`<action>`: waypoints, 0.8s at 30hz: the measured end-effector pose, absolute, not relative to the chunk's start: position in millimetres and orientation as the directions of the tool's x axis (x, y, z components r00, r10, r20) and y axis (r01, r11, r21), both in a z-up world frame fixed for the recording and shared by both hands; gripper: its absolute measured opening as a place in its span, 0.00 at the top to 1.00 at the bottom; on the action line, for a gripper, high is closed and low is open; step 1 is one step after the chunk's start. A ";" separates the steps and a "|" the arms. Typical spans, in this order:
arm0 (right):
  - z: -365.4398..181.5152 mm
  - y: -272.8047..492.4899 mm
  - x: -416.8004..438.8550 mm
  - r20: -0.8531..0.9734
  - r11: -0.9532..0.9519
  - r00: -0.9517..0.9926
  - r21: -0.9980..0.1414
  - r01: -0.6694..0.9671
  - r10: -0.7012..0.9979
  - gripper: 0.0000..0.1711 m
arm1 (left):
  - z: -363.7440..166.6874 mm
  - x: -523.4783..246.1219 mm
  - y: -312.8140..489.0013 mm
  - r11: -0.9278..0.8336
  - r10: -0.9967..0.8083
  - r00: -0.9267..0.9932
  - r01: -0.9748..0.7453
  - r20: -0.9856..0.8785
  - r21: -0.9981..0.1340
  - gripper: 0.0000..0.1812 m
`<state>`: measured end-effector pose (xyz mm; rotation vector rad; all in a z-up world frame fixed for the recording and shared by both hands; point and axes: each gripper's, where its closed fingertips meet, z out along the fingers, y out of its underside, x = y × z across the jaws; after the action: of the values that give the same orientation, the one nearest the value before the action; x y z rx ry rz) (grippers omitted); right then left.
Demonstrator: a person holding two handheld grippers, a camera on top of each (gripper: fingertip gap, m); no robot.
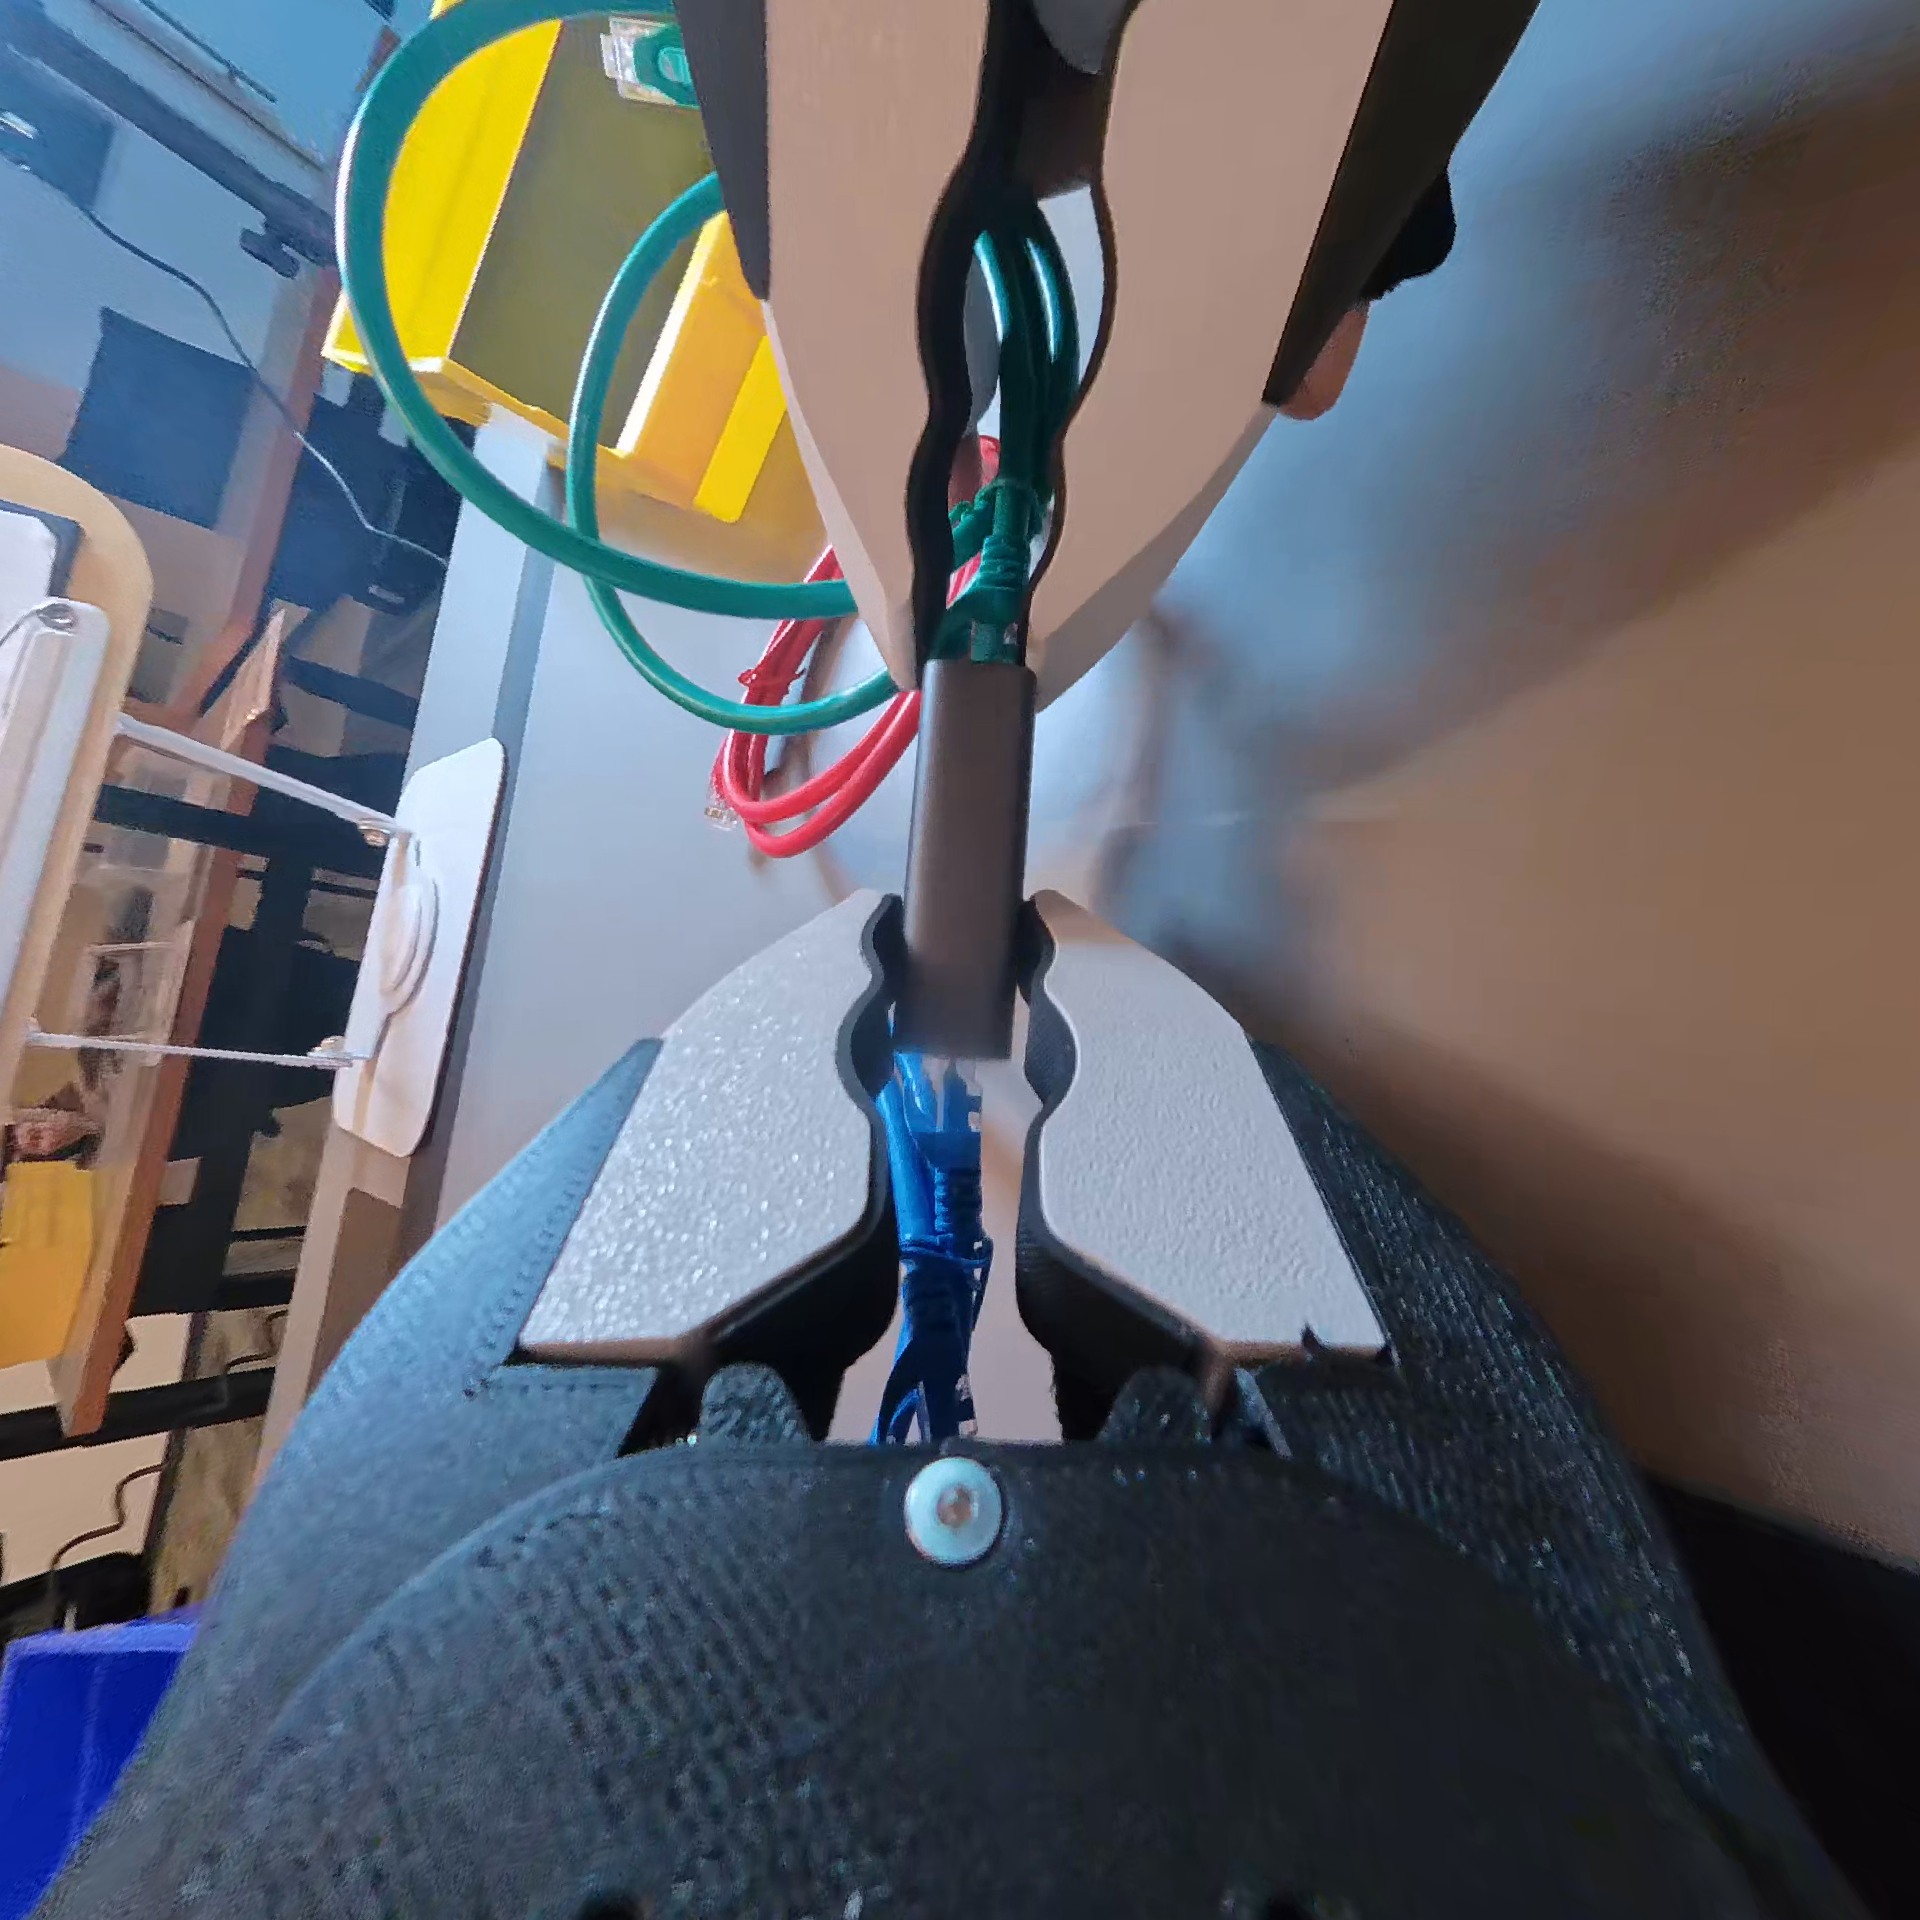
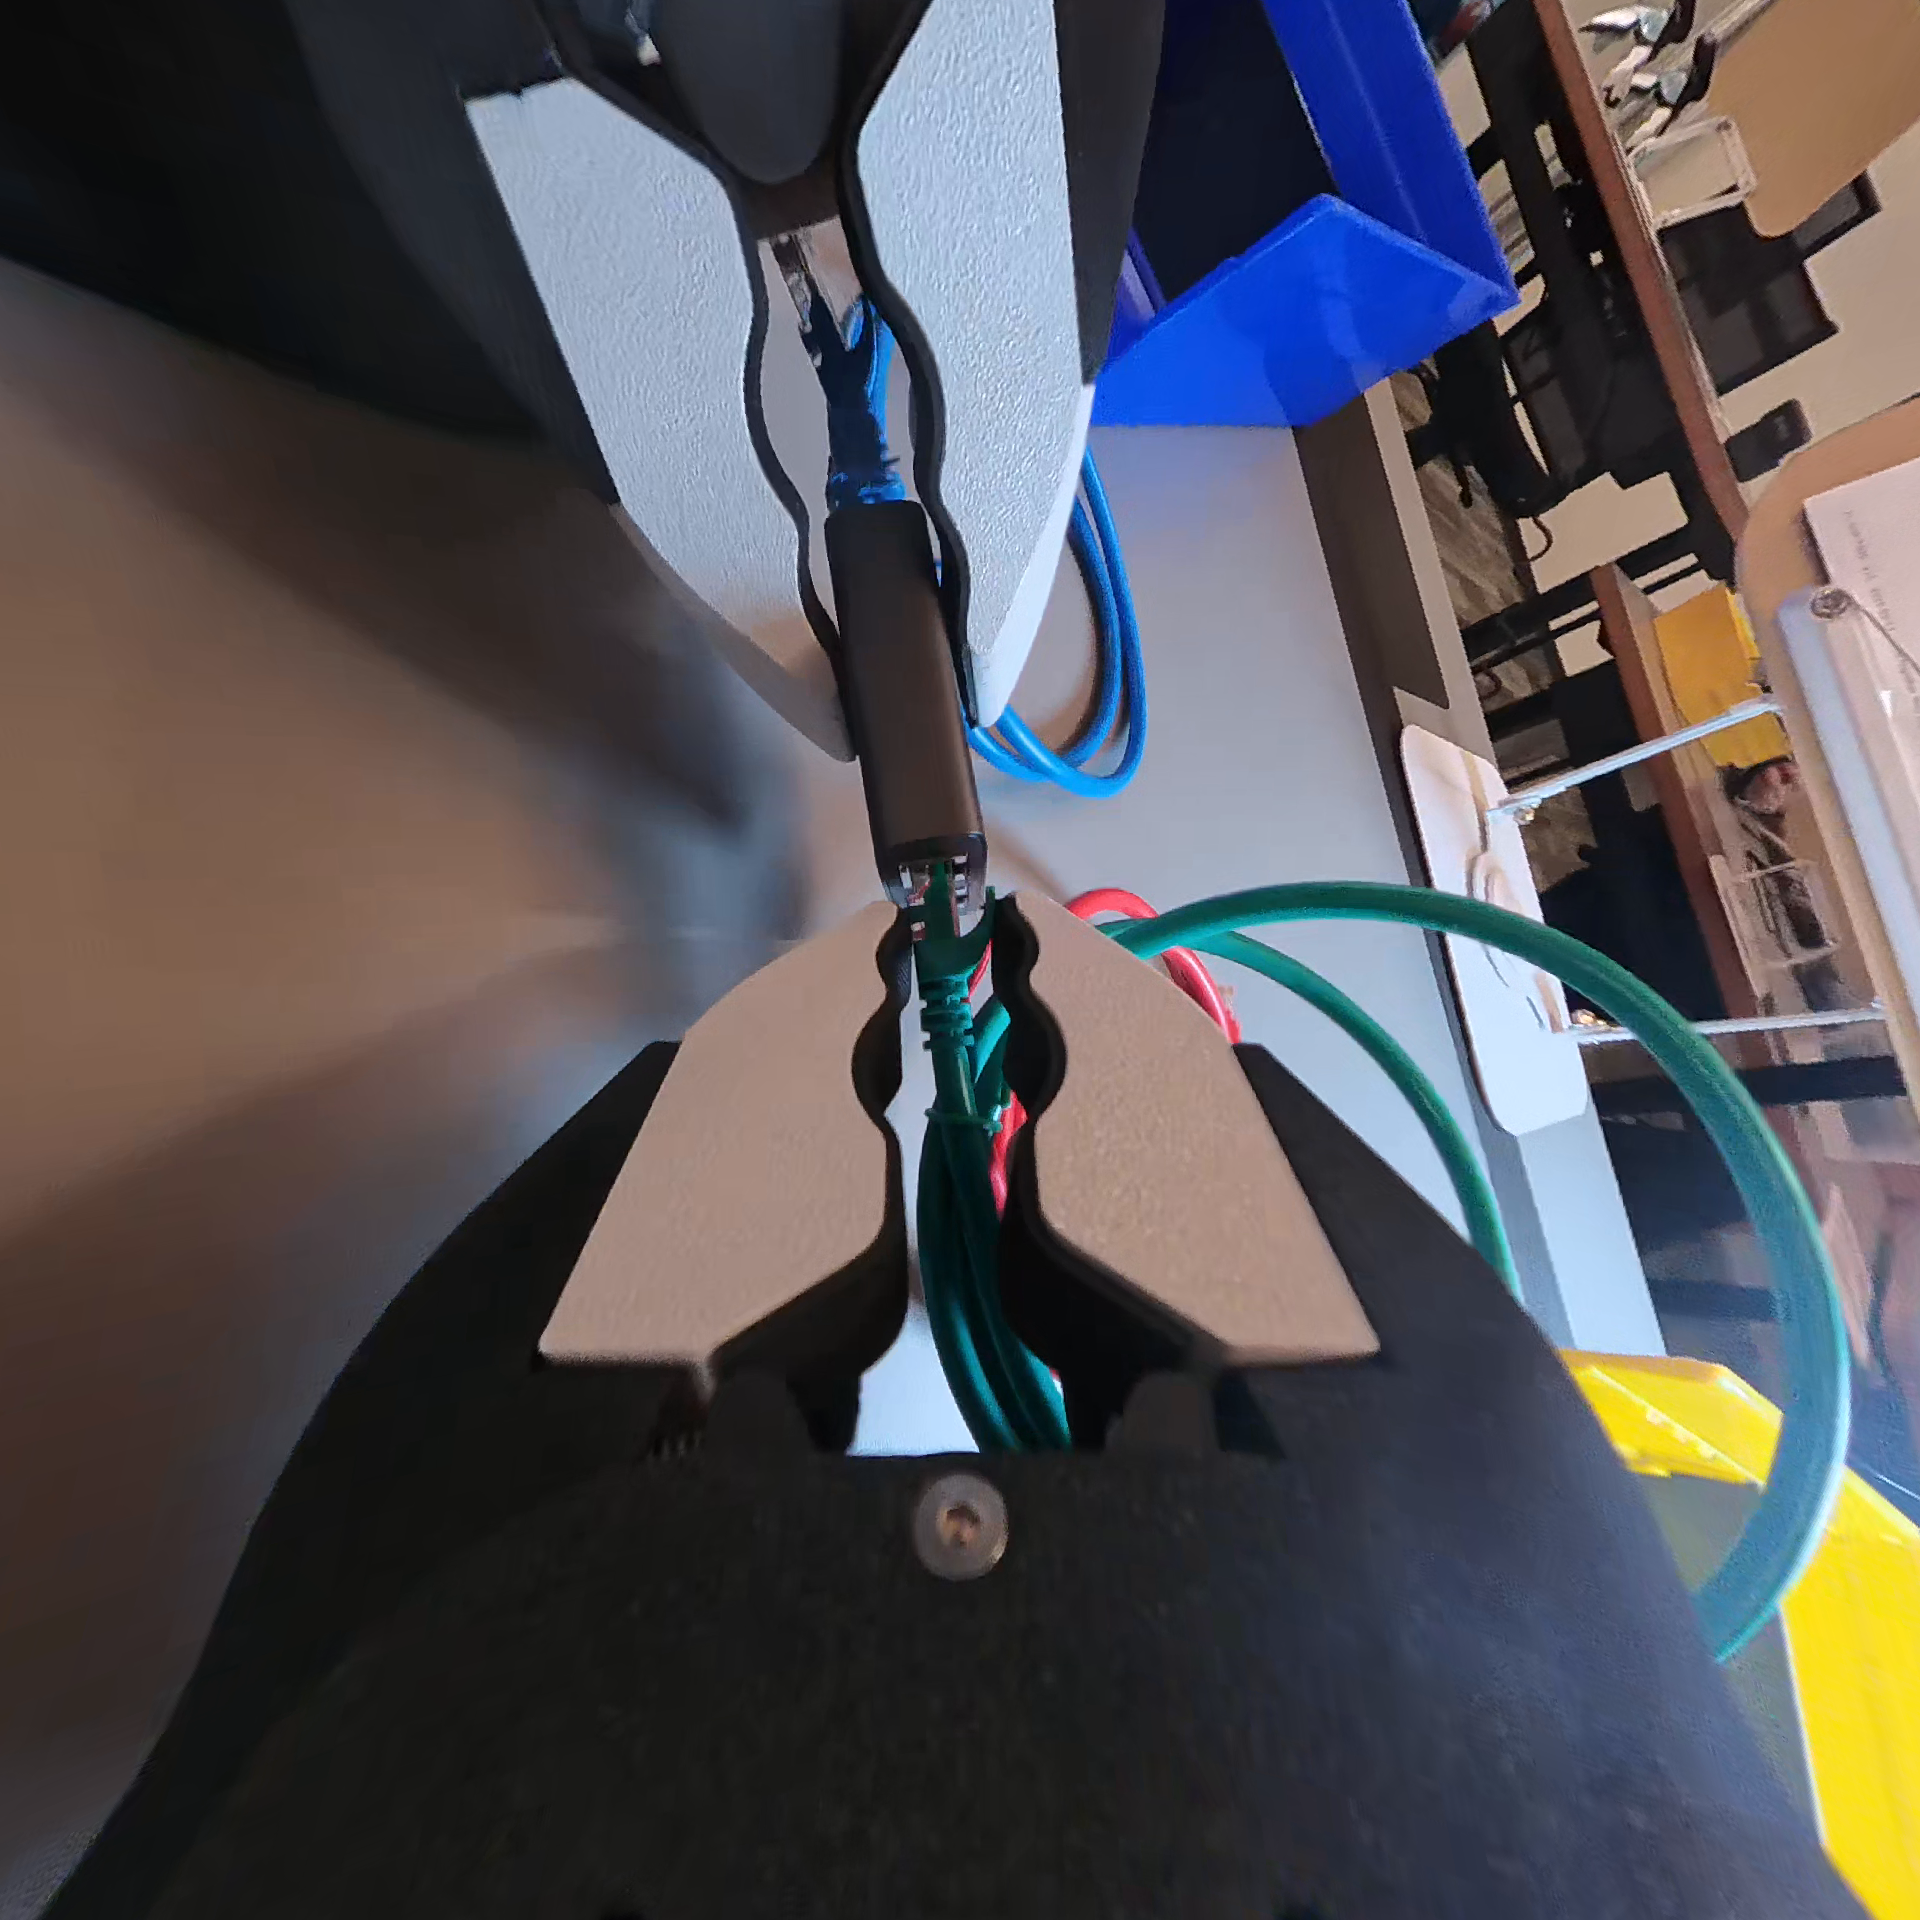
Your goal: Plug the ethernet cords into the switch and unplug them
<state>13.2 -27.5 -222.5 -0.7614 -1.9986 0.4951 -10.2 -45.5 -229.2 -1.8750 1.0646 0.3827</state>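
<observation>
Left wrist view. The left tongs pinch the near end of a dark coupler, the piece serving as the switch. A blue cord enters that end and runs back between the tong fingers. At 12 o'clock the right tongs meet the coupler's far end, closed about a green cord. Loose green loops and a red cord lie on the tabletop at 10 o'clock, beside a yellow bin.

Right wrist view. The right tongs pinch the green cord's boot just behind its plug, which sits at the mouth of the coupler; whether it is latched cannot be told. The left tongs hold the coupler at 12 o'clock. A blue bin stands at 1 o'clock.

Judgement: the green plug is at the port, either going in or coming out. The next move calls for a straight pull or push along the coupler's axis, with the latch tab minded.

Writing: paper at 3 o'clock bears print too small to read; no brands are seen.
</observation>
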 end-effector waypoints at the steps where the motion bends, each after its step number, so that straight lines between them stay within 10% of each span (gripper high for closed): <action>1: -220.4 -29.4 13.2 0.608 0.724 -0.397 -0.621 0.301 0.687 0.91 | -229.6 -11.4 -46.4 -0.210 -0.524 0.582 -0.796 -0.622 -0.568 0.88; 24: -243.2 -50.2 23.6 0.690 0.893 -0.592 -0.434 0.123 0.417 0.93 | -247.3 -7.5 -55.6 -0.093 -0.617 0.398 -0.893 -0.679 -0.440 0.88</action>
<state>23.6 -50.2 -243.2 -0.3860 -2.1895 0.4325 -7.5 -55.6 -247.3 -1.8044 1.3106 0.4078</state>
